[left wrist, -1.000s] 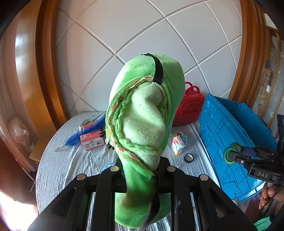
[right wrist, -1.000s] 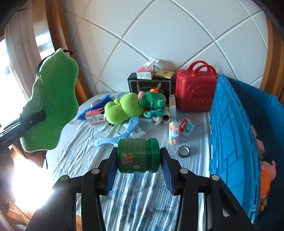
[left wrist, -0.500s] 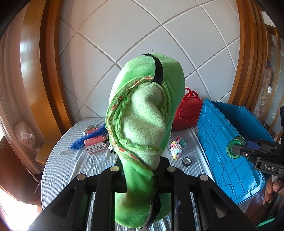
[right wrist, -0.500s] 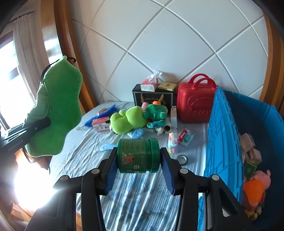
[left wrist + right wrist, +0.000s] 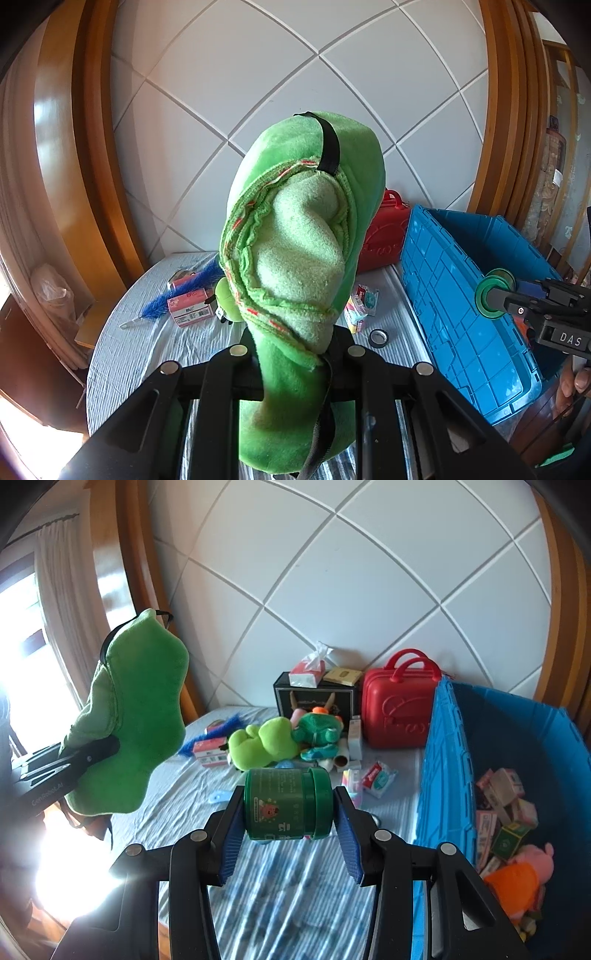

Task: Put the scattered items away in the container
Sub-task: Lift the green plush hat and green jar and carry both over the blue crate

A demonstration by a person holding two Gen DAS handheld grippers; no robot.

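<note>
My left gripper (image 5: 295, 354) is shut on a green plush eye mask (image 5: 295, 258) with a black strap, held high above the table; it also shows in the right wrist view (image 5: 129, 716). My right gripper (image 5: 290, 805) is shut on a dark green jar (image 5: 288, 803), lying sideways between the blue pads, above the table beside the blue crate (image 5: 443, 757). The jar's lid shows in the left wrist view (image 5: 493, 291). The crate (image 5: 461, 314) holds small boxes (image 5: 506, 801) and a pink and orange plush (image 5: 517, 875).
On the striped tablecloth (image 5: 288, 893) lie a lime plush (image 5: 262, 742), a green turtle toy (image 5: 317, 731), a red case (image 5: 399, 709), a black box (image 5: 314, 698), a tissue pack (image 5: 378, 775), a tape roll (image 5: 378, 336), a pink box (image 5: 188, 308) and a blue brush (image 5: 177, 295).
Both grippers have risen and drawn back from the table with their loads. The right gripper has swung right, so more of the crate's inside shows.
</note>
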